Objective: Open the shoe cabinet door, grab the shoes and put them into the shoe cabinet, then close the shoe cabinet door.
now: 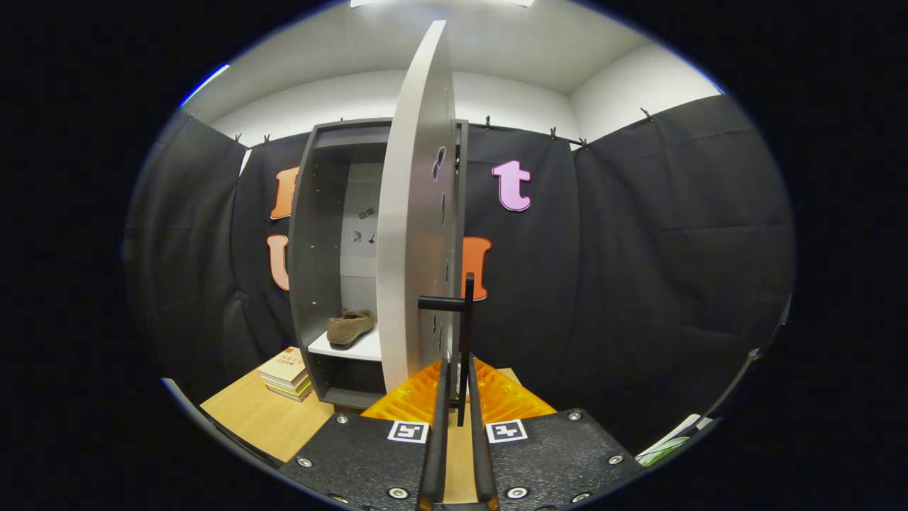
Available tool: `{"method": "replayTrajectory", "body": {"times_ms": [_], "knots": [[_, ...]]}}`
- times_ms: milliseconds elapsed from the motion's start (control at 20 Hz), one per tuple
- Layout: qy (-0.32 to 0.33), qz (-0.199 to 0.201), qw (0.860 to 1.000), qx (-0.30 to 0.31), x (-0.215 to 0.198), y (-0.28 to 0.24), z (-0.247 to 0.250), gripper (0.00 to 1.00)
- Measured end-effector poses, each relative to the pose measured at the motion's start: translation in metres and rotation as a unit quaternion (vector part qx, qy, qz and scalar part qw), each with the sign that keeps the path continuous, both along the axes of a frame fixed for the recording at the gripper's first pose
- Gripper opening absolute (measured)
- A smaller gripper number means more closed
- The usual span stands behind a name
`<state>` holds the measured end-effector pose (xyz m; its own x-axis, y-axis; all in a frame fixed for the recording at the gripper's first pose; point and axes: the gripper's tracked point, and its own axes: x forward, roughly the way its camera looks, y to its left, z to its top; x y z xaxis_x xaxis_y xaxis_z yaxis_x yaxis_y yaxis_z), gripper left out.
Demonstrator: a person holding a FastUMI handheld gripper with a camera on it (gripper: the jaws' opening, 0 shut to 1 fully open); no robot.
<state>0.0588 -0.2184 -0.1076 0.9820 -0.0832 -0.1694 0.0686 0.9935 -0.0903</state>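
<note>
The grey shoe cabinet [316, 241] stands open on the table, just ahead of my fingers and a little to their left. Its pale door [415, 213] is swung out toward me and seen almost edge-on. A brown shoe [349, 326] lies on the white shelf [358, 348] inside. The door's black handle [464, 312] is a vertical bar with a short stub, and it runs down between my fingers. My gripper [460, 365] is shut on this handle, one finger on each side of the bar.
A stack of books [287, 372] lies on the wooden table [262, 419] to the left of the cabinet's foot. A white and green object [667, 443] sits low to the right of the gripper body. Black cloth walls stand behind and to both sides.
</note>
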Motion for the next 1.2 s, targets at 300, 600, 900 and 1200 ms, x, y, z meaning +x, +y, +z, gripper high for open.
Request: {"method": "replayTrajectory", "body": {"times_ms": [300,600,900,1200], "knots": [[-0.001,-0.035,0.999,-0.005,-0.016,-0.023,0.001,0.11],[0.014,-0.062,0.998,-0.004,-0.045,-0.003,-0.007,0.09],[0.039,-0.061,0.997,-0.011,-0.058,0.061,-0.041,0.09],[0.119,-0.026,0.993,0.013,-0.055,0.131,-0.12,0.1]]}}
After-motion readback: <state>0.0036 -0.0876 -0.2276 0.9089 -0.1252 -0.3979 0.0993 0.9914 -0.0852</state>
